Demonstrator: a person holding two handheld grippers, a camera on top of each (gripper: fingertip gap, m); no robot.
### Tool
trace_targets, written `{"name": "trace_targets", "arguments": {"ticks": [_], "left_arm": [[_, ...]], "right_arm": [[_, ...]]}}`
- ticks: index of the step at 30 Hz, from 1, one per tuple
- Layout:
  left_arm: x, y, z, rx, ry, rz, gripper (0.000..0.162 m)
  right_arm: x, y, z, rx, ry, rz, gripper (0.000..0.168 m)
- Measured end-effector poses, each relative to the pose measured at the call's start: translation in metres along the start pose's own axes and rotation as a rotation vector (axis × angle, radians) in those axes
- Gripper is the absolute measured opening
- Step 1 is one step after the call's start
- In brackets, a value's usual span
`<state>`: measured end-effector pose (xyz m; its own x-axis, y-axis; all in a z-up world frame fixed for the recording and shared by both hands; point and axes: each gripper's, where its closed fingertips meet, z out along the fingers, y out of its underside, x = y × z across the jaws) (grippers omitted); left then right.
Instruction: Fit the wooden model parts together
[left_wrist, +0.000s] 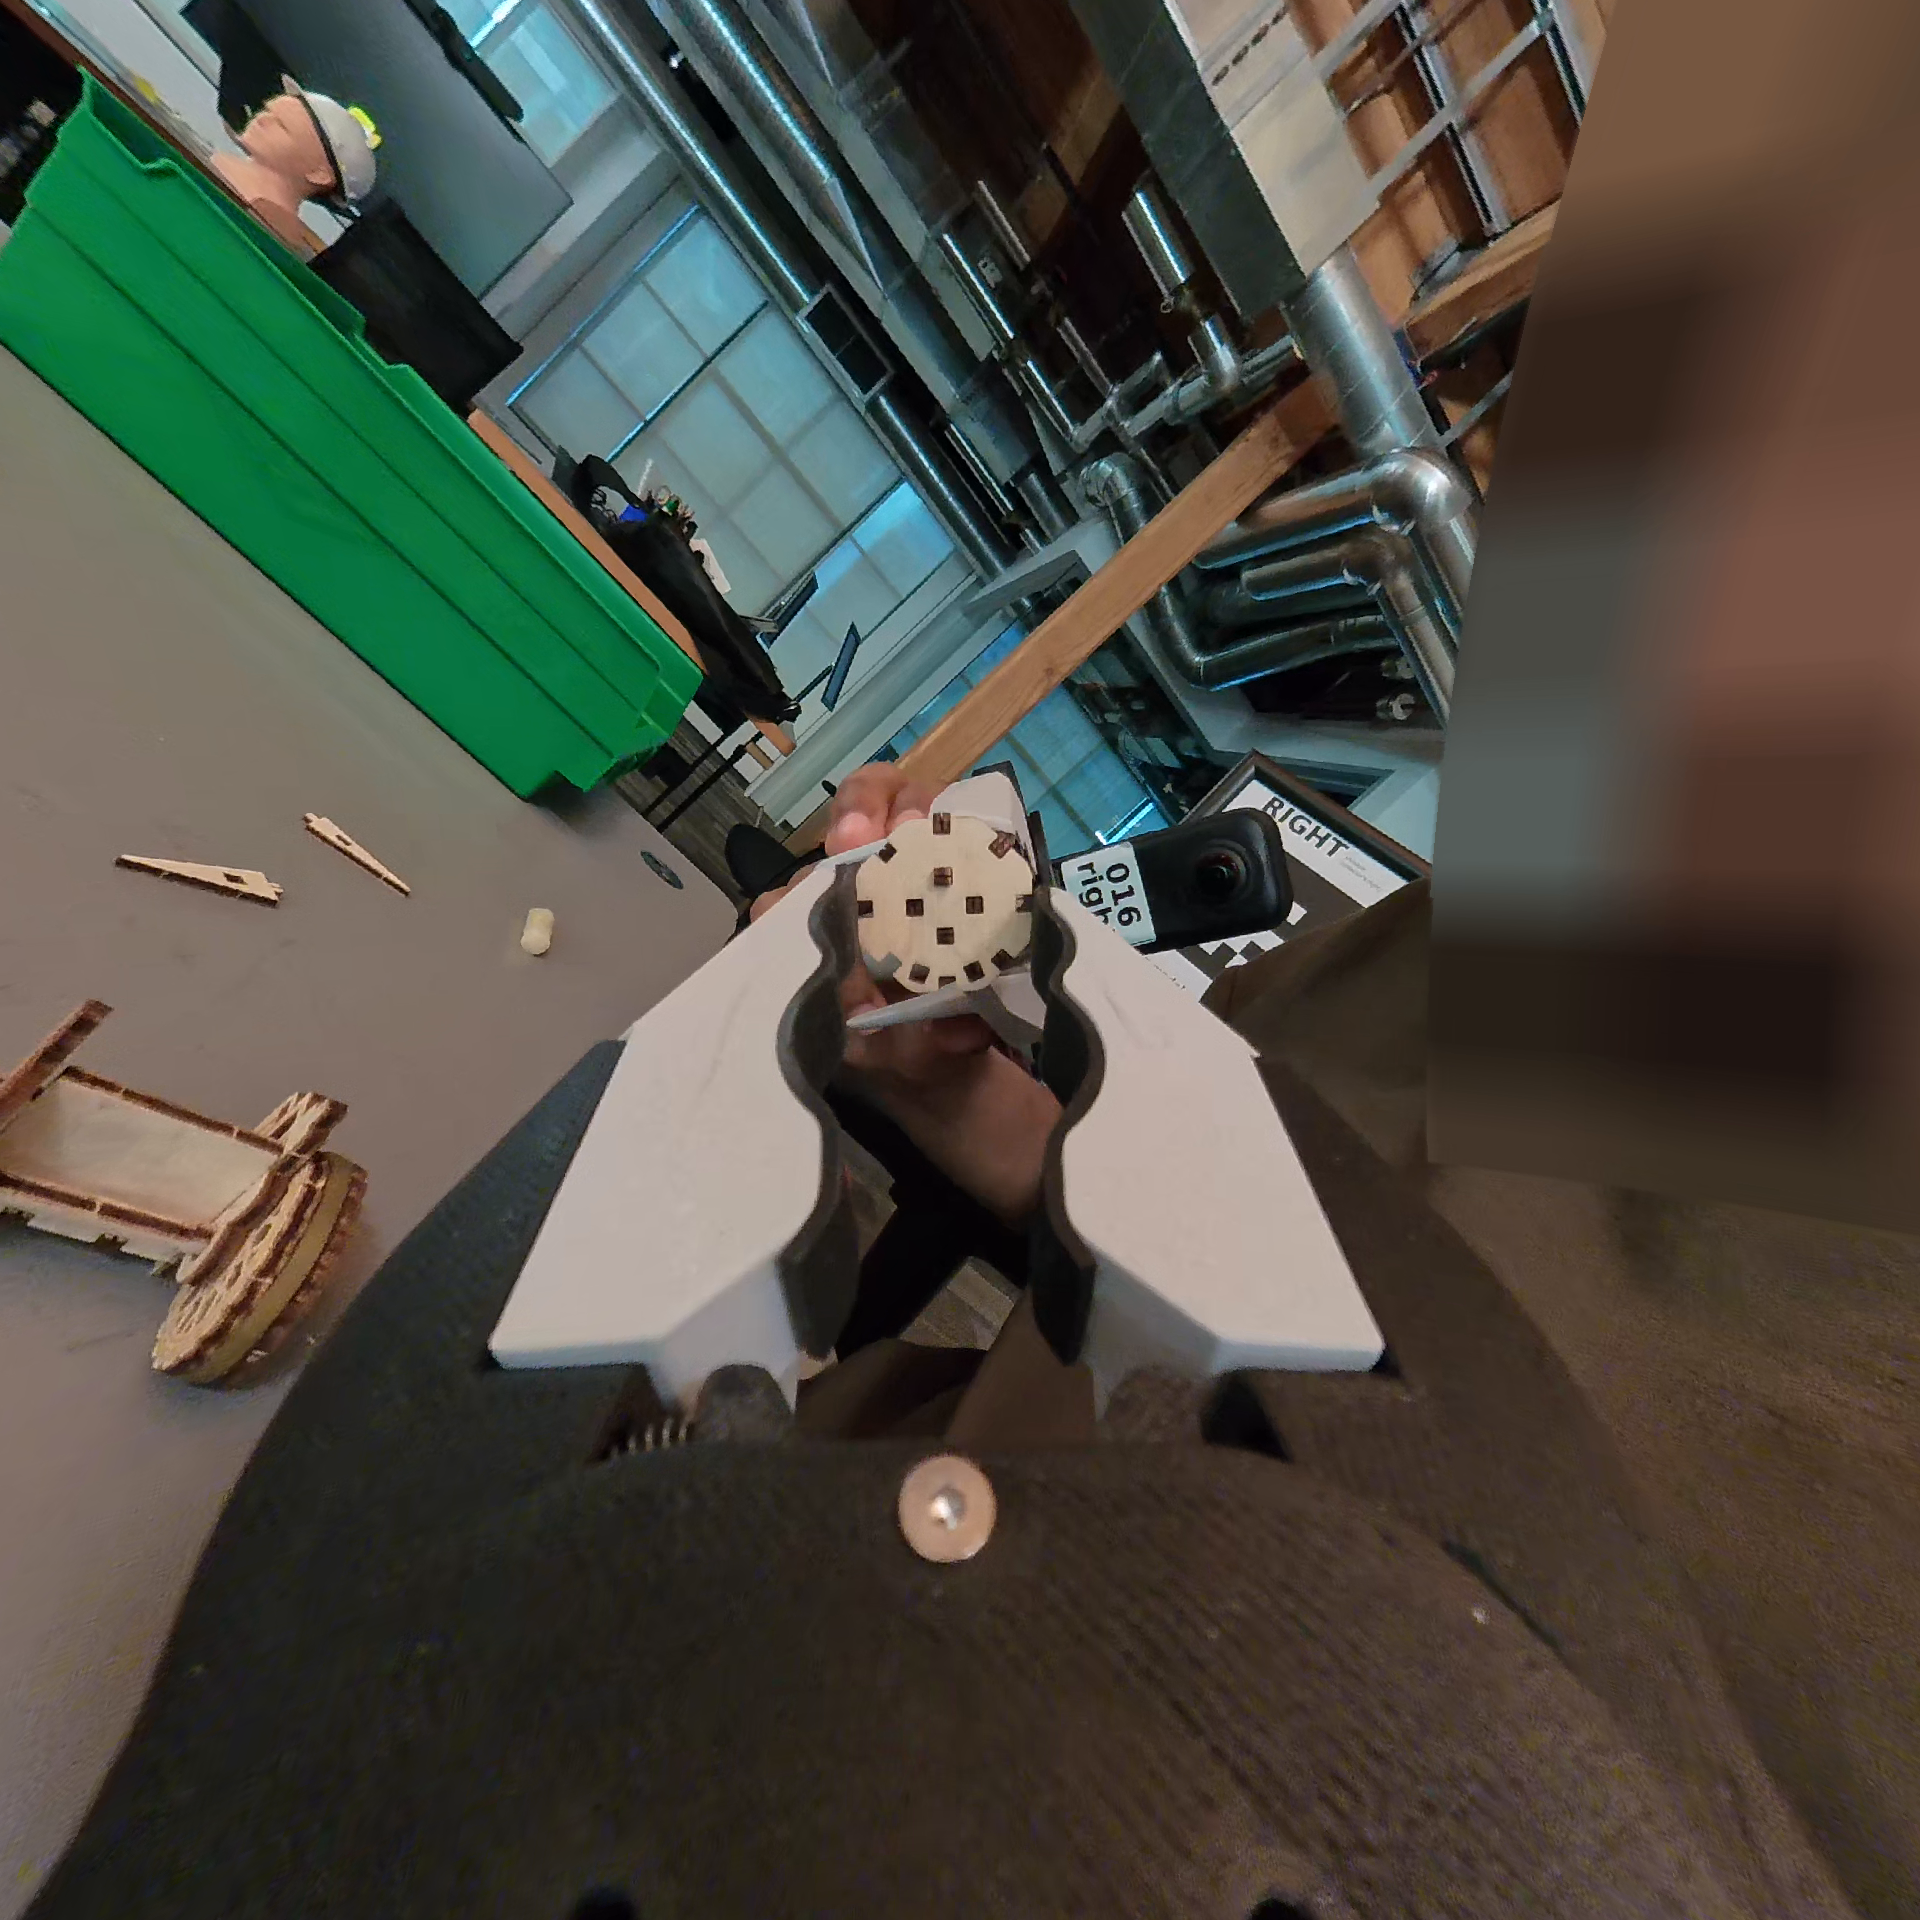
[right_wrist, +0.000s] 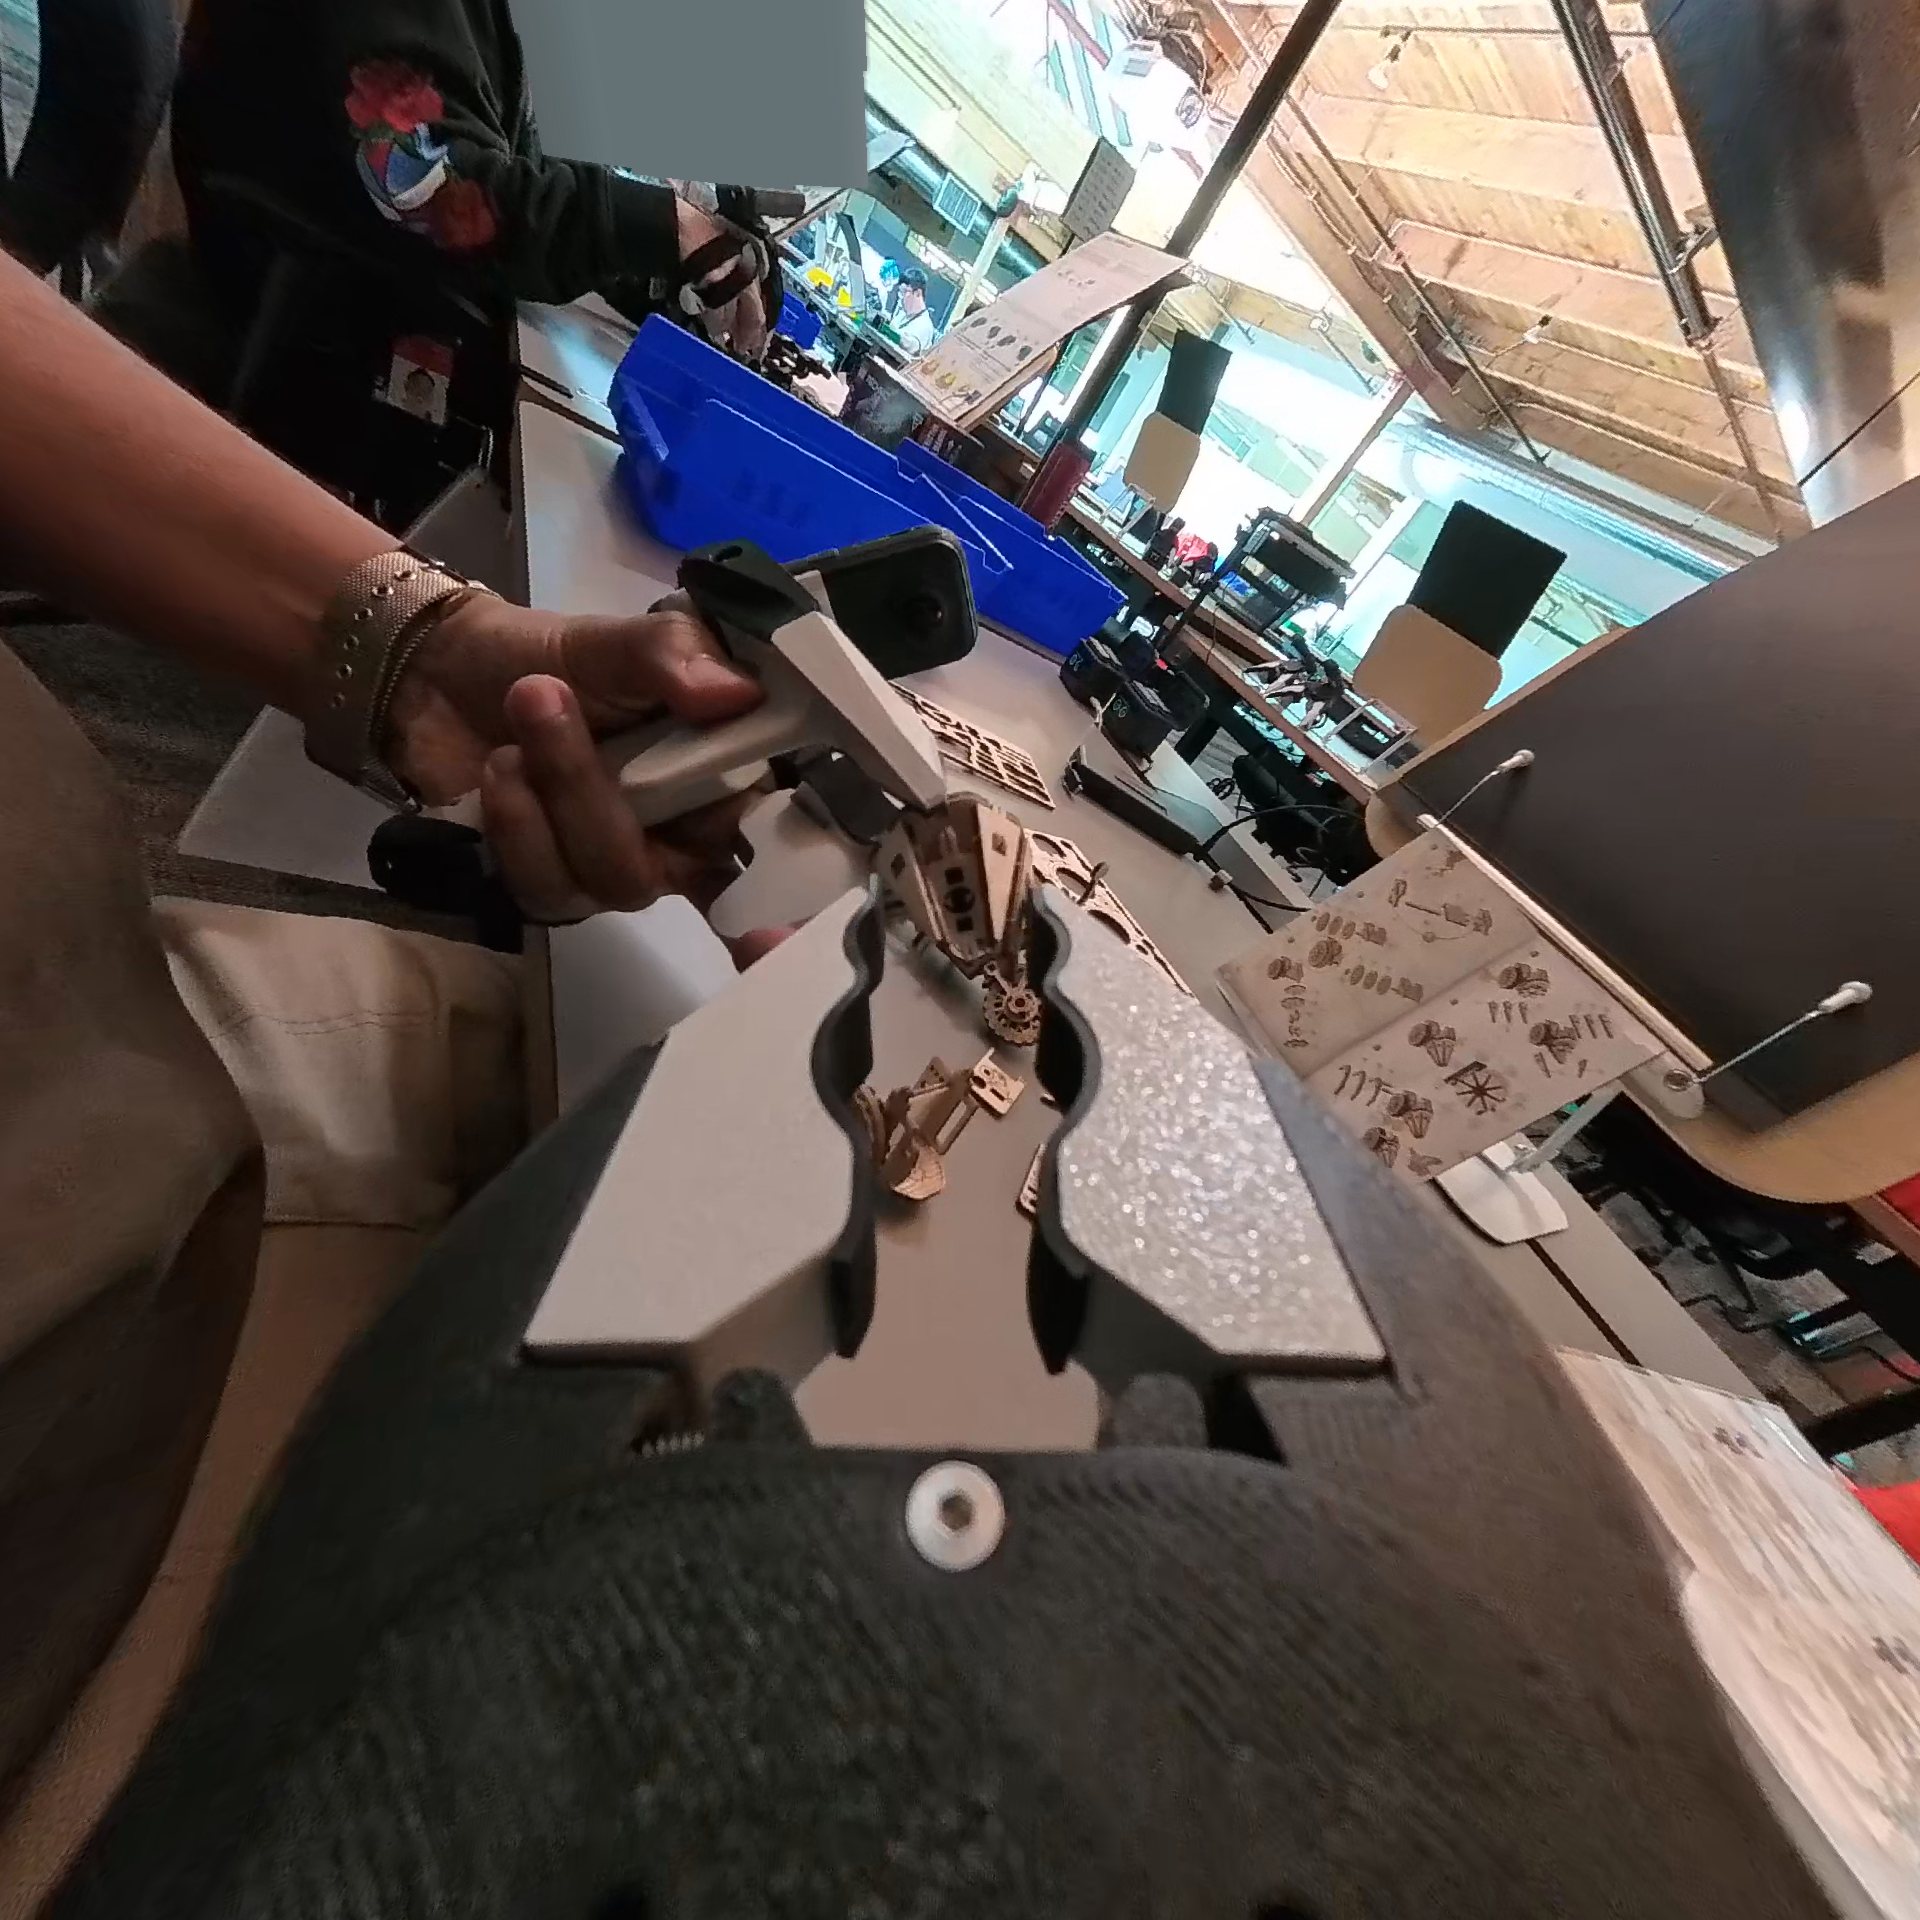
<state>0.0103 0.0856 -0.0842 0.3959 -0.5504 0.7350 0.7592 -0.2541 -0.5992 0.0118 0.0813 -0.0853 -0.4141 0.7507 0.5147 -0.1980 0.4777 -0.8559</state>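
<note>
The left gripper and right gripper both clamp the wooden model. A green bin and a blue bin sit at the table's far edges, contents hidden.

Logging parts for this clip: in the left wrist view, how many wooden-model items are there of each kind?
Slim wedge strips: 2
Slotted disc: 1
Part-built frame with wheel: 1
Pale peg: 1
Total: 5

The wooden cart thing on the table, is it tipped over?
Yes, it looks toppled. The wooden frame lies tilted on the grey table, its wheel nearly flat on the tabletop. Two loose strips lie apart from it.
</note>
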Motion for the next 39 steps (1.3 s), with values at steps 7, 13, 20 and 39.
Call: {"name": "trace_targets", "arguments": {"ticks": [7,13,20,39], "left_arm": [[0.000,0.001,0.000,-0.010,-0.006,0.013,0.030],[-0.002,0.001,-0.001,-0.013,-0.007,0.007,0.031],[-0.001,0.008,0.002,-0.050,-0.002,0.001,0.030],[0.001,-0.003,-0.003,0.012,0.037,-0.053,0.030]], "right_arm": [[-0.001,0.000,0.000,0.001,-0.016,0.014,0.023],[-0.001,0.001,0.001,0.002,-0.017,0.026,0.025],[-0.005,0.002,0.002,-0.001,-0.035,0.023,0.033],[0.006,-0.003,-0.001,0.050,0.006,0.101,0.044]]}}
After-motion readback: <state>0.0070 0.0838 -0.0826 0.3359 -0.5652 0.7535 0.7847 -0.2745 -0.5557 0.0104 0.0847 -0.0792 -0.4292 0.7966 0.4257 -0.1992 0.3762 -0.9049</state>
